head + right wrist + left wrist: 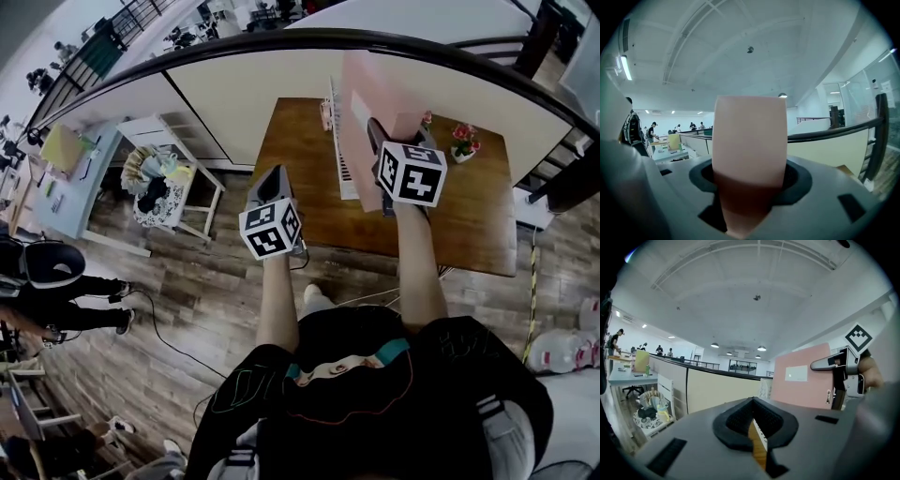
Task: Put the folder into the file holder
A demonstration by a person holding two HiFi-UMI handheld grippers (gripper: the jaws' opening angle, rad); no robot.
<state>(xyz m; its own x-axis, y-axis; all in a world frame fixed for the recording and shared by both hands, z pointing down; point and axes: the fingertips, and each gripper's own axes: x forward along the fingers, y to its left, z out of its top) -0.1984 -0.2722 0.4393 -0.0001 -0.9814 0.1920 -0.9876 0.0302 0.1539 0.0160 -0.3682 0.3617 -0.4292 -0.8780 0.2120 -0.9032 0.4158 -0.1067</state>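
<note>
Right gripper [376, 132]: jaws pinching one edge of pink folder [377, 86], held upright over tabletop [469, 220], just beside white file holder [338, 150]; whether inside a slot, not discernible; left gripper [751, 402]: jaws pressed together, nothing between, at near left tabletop edge, apart from folder.

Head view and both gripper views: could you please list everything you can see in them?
folder: one, pink, upright over the table, in right gripper
file holder: one, white, on table beside folder
table: one, brown wood
flowers: one pot, pink, table's far right
shelf unit: one, white, left of table
bystander: one, dark clothes, far left
left gripper: one, grey, fingers together, empty
right gripper: one, grey, fingers on folder
</note>
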